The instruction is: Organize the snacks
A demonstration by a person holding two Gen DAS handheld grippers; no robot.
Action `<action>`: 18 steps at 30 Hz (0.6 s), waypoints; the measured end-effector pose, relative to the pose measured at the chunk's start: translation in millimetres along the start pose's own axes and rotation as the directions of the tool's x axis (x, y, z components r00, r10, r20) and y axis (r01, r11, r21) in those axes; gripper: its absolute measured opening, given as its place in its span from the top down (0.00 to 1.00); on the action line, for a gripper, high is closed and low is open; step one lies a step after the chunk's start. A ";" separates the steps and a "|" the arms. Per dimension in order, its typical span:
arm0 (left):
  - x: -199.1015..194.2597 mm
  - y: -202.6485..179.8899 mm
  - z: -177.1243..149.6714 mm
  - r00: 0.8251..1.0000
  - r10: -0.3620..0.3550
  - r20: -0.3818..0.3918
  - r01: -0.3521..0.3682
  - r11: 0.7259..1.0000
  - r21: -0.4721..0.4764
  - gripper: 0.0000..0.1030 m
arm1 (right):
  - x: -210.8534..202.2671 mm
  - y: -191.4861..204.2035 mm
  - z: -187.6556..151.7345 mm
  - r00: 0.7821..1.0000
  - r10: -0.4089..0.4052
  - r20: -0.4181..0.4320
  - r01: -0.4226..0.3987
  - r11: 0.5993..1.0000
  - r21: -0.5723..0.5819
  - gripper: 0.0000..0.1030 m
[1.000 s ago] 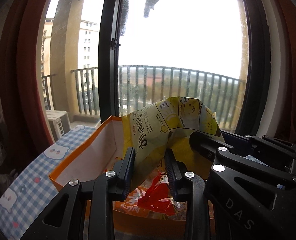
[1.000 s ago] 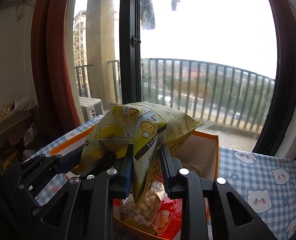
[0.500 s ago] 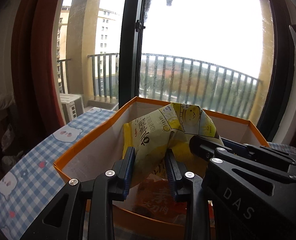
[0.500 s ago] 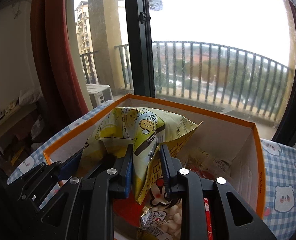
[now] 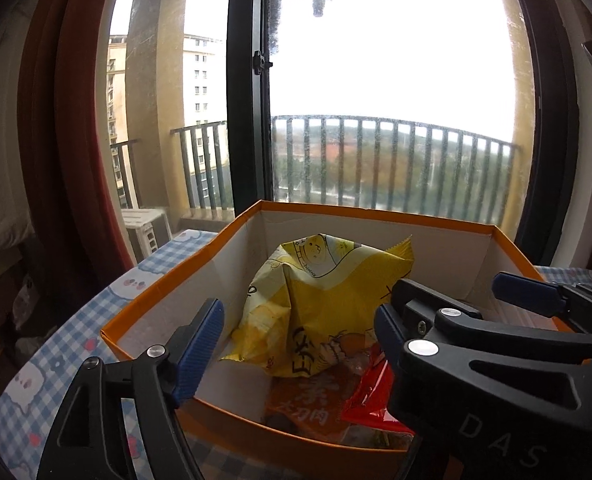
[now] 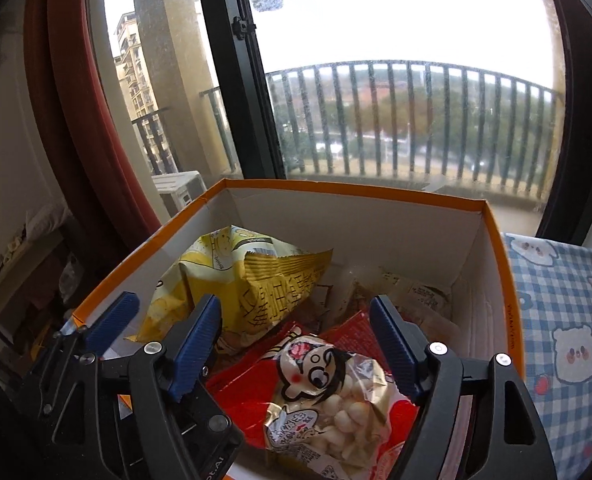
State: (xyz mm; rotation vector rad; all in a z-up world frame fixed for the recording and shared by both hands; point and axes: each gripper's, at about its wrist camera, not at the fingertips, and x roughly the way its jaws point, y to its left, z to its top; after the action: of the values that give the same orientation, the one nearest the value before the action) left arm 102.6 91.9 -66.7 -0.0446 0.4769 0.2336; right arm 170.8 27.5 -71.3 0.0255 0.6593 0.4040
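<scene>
A crumpled yellow snack bag lies inside the orange-rimmed cardboard box, resting on other packets. It also shows in the right wrist view. My left gripper is open above the box's near side, jaws apart on either side of the bag and not touching it. My right gripper is open too, over a clear packet of white snacks with a cartoon face and a red packet. The box rim shows in the right wrist view.
The box stands on a blue checked tablecloth with bears, which also shows left of the box. An orange packet and a red one lie in the box. A window and balcony railing are behind. A red curtain hangs at left.
Both grippers have opened and let go of the yellow bag, which now rests in the box. Both grippers have drawn back toward the box's near side.
</scene>
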 end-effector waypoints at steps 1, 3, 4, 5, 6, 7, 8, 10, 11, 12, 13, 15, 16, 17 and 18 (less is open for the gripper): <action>-1.3 0.1 -0.3 1.000 -0.003 -0.005 0.003 1.000 -0.011 0.12 | -3.1 -1.2 -1.7 1.000 -0.014 0.003 0.014 1.000 -0.008 0.17; -4.9 -0.8 -0.2 1.000 -0.020 -0.010 0.020 1.000 -0.014 0.09 | -9.8 -6.3 -4.4 1.000 -0.028 0.013 0.028 1.000 -0.002 0.13; -6.3 -1.4 0.1 0.999 -0.030 -0.019 0.030 0.999 -0.023 0.07 | -12.4 -8.9 -4.8 0.999 -0.035 0.013 0.035 0.999 0.006 0.09; -9.0 -1.9 0.4 0.999 -0.045 -0.025 0.044 0.998 -0.035 0.07 | -15.2 -12.3 -5.4 0.999 -0.037 0.014 0.036 0.999 0.017 0.07; -11.6 -2.3 0.6 0.998 -0.060 -0.031 0.059 0.997 -0.046 0.07 | -18.4 -15.9 -6.5 0.999 -0.034 0.018 0.033 0.999 0.031 0.07; -14.4 -2.9 0.4 0.996 -0.076 -0.037 0.073 0.996 -0.055 0.06 | -22.8 -20.1 -8.1 0.999 -0.031 0.020 0.030 0.999 0.045 0.06; -16.9 -3.8 0.5 0.995 -0.090 -0.040 0.087 0.994 -0.060 0.05 | -26.6 -24.0 -8.9 0.999 -0.030 0.021 0.028 0.998 0.056 0.06; -23.1 -7.6 -0.1 0.993 -0.108 -0.042 0.105 0.993 -0.056 0.03 | -35.3 -32.2 -10.6 0.999 -0.031 0.024 0.029 0.997 0.071 0.06; -26.4 -9.6 -0.2 0.992 -0.116 -0.044 0.113 0.992 -0.051 0.03 | -41.0 -37.2 -12.2 0.999 -0.031 0.025 0.029 0.997 0.078 0.06; -29.8 -11.9 -0.2 0.992 -0.121 -0.046 0.119 0.992 -0.043 0.03 | -44.8 -40.4 -13.6 0.999 -0.032 0.025 0.030 0.996 0.086 0.06; -34.1 -14.7 -0.5 0.991 -0.124 -0.044 0.123 0.992 -0.030 0.03 | -48.7 -43.1 -15.5 0.999 -0.035 0.027 0.032 0.995 0.095 0.06; -43.3 -21.5 -1.1 0.990 -0.137 -0.039 0.137 0.991 -0.006 0.03 | -57.1 -49.2 -19.1 0.999 -0.036 0.032 0.032 0.993 0.113 0.06; -47.1 -24.5 -1.5 0.988 -0.148 -0.042 0.148 0.989 -0.002 0.03 | -62.0 -52.7 -21.1 0.999 -0.036 0.035 0.032 0.992 0.123 0.06; -50.8 -27.1 -2.2 0.986 -0.162 -0.049 0.162 0.987 -0.004 0.03 | -66.3 -55.9 -22.7 0.999 -0.038 0.038 0.033 0.991 0.133 0.06; -54.0 -29.4 -3.2 0.983 -0.177 -0.054 0.177 0.984 -0.007 0.03 | -70.0 -58.7 -23.1 0.998 -0.043 0.040 0.037 0.989 0.142 0.06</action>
State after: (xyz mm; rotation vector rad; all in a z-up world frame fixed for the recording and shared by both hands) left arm 61.4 51.5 -45.0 -0.0957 0.5241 0.0581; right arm 127.8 -55.1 -57.0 0.1550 0.6439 0.3171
